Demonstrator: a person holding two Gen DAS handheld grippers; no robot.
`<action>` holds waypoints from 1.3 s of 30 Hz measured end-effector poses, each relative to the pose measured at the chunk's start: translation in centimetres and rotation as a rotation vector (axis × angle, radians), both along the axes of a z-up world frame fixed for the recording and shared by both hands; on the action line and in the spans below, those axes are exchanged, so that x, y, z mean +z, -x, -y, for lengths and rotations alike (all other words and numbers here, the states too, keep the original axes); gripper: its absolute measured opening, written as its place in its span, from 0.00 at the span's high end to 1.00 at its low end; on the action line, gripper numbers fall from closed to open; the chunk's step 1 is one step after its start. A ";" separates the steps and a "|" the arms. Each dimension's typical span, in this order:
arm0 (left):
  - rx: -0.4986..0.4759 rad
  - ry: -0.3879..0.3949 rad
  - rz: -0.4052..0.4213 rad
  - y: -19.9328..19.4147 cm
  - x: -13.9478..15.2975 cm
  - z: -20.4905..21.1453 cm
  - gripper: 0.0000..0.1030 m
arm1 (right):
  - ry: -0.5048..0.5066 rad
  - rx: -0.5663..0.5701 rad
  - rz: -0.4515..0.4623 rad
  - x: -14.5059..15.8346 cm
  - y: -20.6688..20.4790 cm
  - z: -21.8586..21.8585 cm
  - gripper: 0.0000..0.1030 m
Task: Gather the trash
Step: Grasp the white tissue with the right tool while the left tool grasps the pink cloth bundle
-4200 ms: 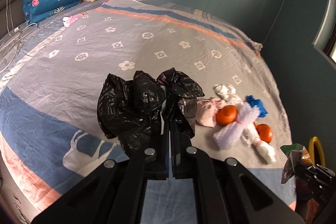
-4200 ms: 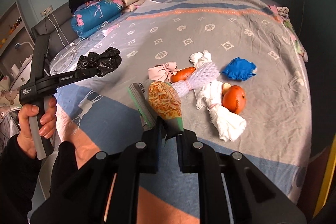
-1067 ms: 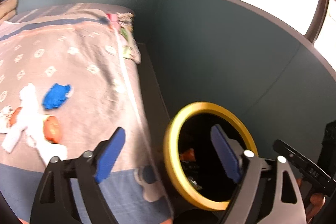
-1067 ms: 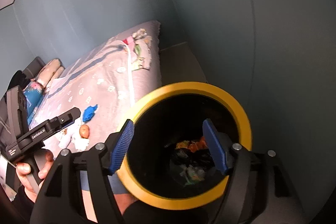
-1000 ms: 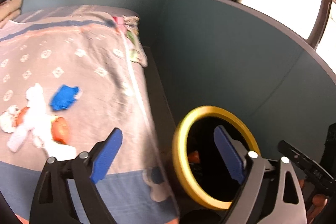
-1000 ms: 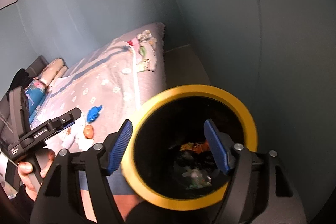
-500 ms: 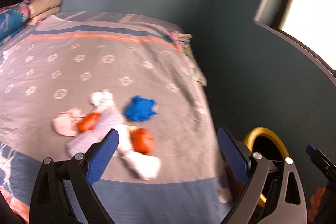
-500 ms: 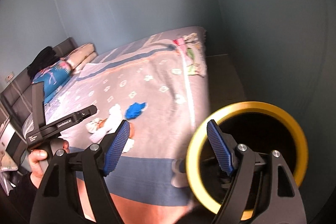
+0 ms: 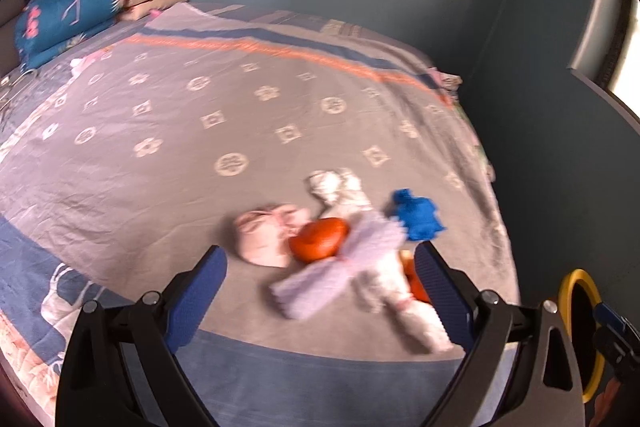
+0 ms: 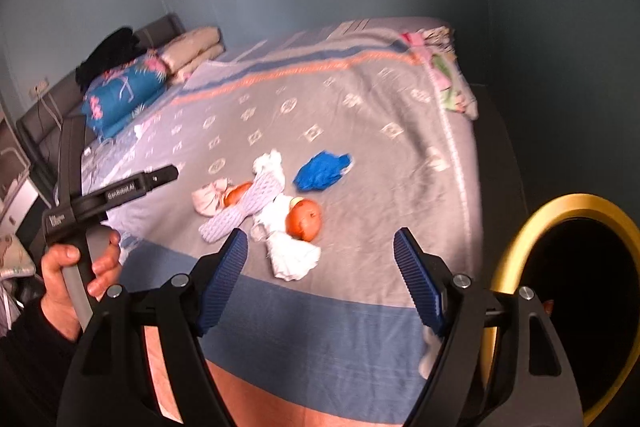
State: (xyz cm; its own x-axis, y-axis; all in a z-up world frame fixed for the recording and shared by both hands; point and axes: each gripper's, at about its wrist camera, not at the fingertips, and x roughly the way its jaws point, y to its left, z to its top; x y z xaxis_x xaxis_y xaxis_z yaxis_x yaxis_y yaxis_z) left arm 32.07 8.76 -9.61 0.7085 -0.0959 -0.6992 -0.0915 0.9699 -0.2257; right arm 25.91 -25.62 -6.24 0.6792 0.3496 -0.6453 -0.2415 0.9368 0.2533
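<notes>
Both grippers' fingers (image 9: 192, 297) apart, empty.

Both the left claw (image 9: 320, 287) and the right claw (image 10: 320, 275) are spread wide and hold nothing.

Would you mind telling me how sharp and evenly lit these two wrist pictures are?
Left wrist view: motion blur smears the trash pile and bedsheet pattern, while the left gripper stays sharp; the window at the right edge is blown out. Right wrist view: milder blur, strong fisheye bending at the edges, and the yellow-rimmed bin interior is black.
</notes>
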 end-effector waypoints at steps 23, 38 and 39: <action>0.094 -0.035 -0.138 -6.6 -8.7 -5.6 0.12 | 0.164 0.085 -0.205 -13.0 -8.3 -10.6 0.33; 0.022 -0.040 -0.183 -10.1 -11.9 -2.7 0.49 | 0.159 0.115 -0.220 -15.4 -10.8 -11.0 0.55; 0.015 -0.037 -0.184 -10.1 -11.9 -2.5 0.52 | 0.163 0.116 -0.218 -15.4 -10.8 -11.0 0.60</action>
